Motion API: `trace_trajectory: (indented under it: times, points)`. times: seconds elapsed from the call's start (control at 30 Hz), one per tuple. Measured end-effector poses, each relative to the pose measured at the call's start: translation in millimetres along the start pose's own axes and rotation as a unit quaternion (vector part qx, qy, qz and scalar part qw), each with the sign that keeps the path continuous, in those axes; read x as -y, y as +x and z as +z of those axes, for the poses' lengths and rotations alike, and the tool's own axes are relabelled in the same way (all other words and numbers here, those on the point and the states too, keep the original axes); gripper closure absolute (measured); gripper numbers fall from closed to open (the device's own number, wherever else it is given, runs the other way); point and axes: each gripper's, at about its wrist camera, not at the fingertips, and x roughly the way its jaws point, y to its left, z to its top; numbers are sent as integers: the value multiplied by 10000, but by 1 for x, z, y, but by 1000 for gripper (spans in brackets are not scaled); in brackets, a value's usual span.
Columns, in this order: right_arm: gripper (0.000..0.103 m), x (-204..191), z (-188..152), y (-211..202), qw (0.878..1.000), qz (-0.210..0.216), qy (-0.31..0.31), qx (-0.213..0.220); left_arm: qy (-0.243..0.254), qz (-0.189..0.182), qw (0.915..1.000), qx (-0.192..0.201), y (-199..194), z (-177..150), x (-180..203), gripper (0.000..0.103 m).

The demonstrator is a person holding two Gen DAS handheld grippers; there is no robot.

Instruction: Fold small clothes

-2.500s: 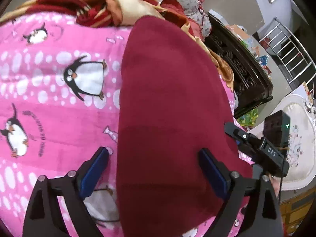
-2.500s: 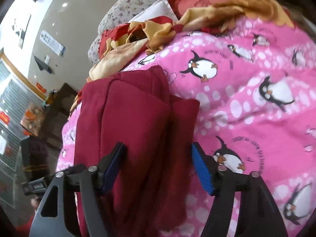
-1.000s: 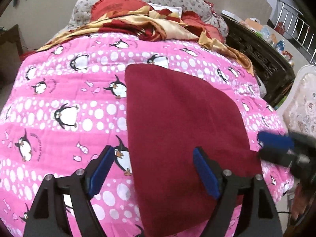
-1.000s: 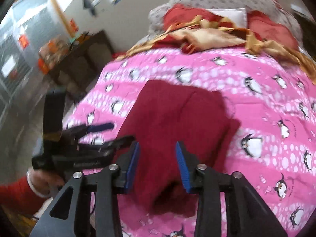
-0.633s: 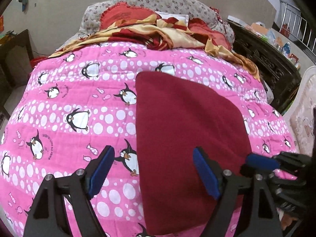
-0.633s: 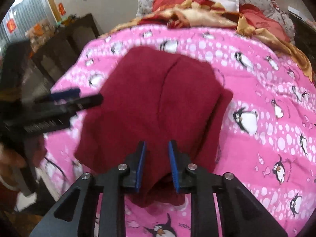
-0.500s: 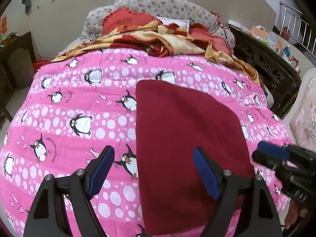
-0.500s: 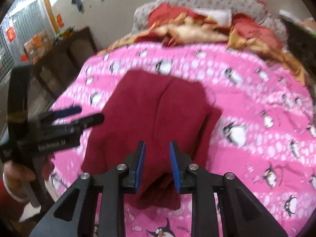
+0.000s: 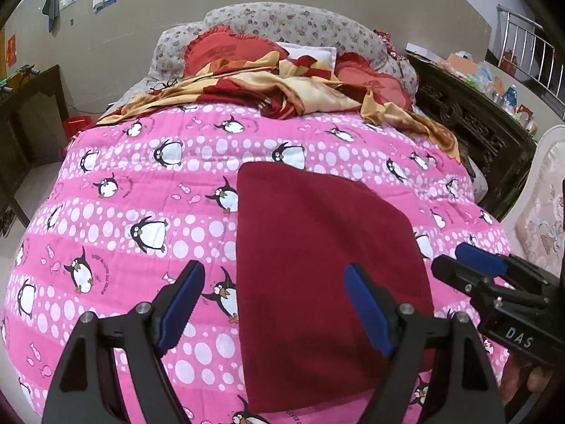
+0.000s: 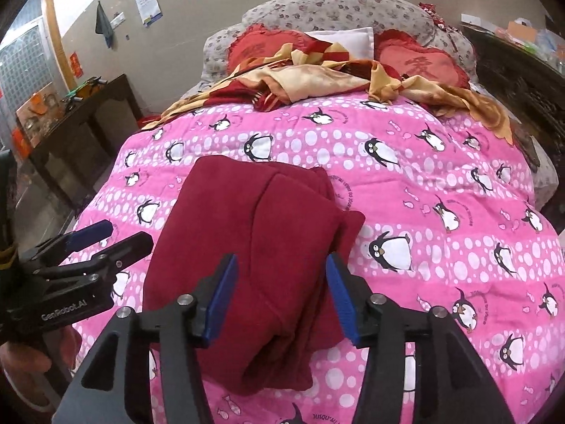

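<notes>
On the pink penguin quilt (image 9: pixel 141 190) lies the folded maroon garment (image 9: pixel 317 247). Left gripper (image 9: pixel 273 305), jaws spread and empty, hovers above its near edge; right gripper (image 10: pixel 279 291), likewise parted, suggests release.

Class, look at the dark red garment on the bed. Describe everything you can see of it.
The garment is a plain dark red, soft and fleecy-looking, with no print. It lies folded into a rough rectangle on the pink penguin quilt, near the bed's near edge. The right wrist view shows layered flaps, a seam down the middle and a strip sticking out on its right side. The left wrist view shows a smooth flat face. Both the left tool and the right tool are open above it; neither grips it.
</notes>
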Motion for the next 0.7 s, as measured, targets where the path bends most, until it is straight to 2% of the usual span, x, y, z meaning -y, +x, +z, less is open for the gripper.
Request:
trace_trajectory:
  times: [0.7]
  points:
    - [26, 0, -1, 5, 9999, 73, 98, -74, 63, 74, 9999, 138, -5, 0, 4, 18]
